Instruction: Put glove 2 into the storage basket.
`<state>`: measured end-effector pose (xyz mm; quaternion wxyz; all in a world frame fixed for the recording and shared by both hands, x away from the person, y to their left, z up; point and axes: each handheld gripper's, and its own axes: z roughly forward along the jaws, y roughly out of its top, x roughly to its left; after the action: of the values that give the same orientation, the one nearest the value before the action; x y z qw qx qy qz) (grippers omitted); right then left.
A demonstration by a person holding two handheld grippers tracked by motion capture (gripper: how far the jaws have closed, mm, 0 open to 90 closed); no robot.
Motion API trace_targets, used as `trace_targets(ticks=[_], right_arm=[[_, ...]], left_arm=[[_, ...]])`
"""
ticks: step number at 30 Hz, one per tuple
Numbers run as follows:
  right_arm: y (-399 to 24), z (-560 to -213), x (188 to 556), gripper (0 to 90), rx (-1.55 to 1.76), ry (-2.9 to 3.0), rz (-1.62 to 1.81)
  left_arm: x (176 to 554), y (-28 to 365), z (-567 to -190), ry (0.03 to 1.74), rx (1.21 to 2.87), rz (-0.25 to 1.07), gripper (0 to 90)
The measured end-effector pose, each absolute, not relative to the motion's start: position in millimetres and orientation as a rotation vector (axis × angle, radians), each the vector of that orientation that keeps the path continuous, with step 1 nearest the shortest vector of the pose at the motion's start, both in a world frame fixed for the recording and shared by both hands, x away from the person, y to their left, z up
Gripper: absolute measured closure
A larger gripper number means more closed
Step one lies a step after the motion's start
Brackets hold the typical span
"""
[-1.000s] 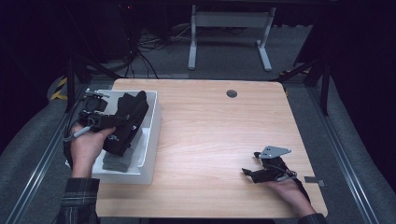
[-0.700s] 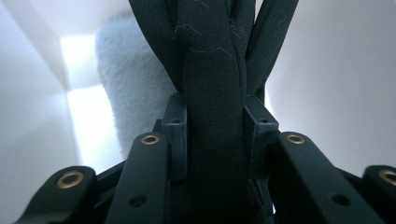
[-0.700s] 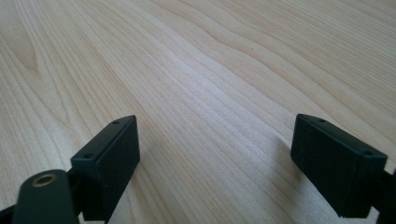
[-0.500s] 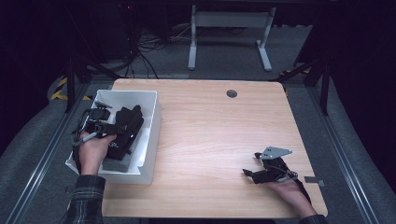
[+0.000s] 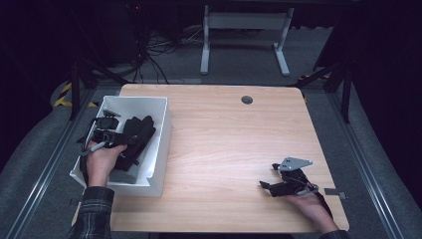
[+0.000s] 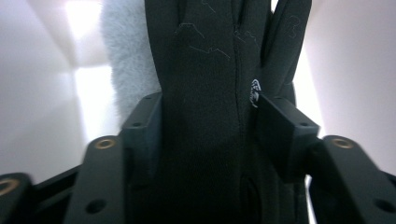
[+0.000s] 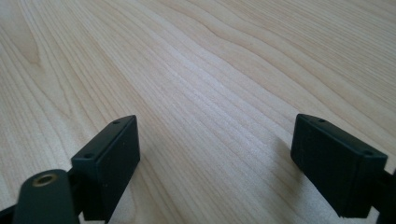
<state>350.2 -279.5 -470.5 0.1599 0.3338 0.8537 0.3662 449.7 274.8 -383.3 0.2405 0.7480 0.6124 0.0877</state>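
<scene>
Wooden table (image 5: 224, 144): in the white bin (image 5: 158, 144) at 9 o'clock, black glove (image 5: 133, 142) lies lengthwise between left gripper (image 5: 119, 135), whose jaws have just been opening; right gripper (image 5: 266, 185) gapes empty

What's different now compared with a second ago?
The left claw has lowered the black glove into the white bin. Its jaws have just been opening, with the glove still lying between them. The right claw stays open and resting on the wooden table, as before.
</scene>
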Motion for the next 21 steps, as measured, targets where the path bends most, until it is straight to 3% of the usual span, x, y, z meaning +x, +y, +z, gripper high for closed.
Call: trace_targets(ticks=[8,21], right_arm=[[-279.4,-470.5,350.3,16.3,0.957,2.439,1.049],[-278.3,-470.6,351.9,15.9,0.956,2.439,1.049]], left_arm=[[446.3,273.2,-368.1,1.649,2.023,0.306,26.0],[429.8,257.1,-333.0,1.498,1.996,0.335,18.5]])
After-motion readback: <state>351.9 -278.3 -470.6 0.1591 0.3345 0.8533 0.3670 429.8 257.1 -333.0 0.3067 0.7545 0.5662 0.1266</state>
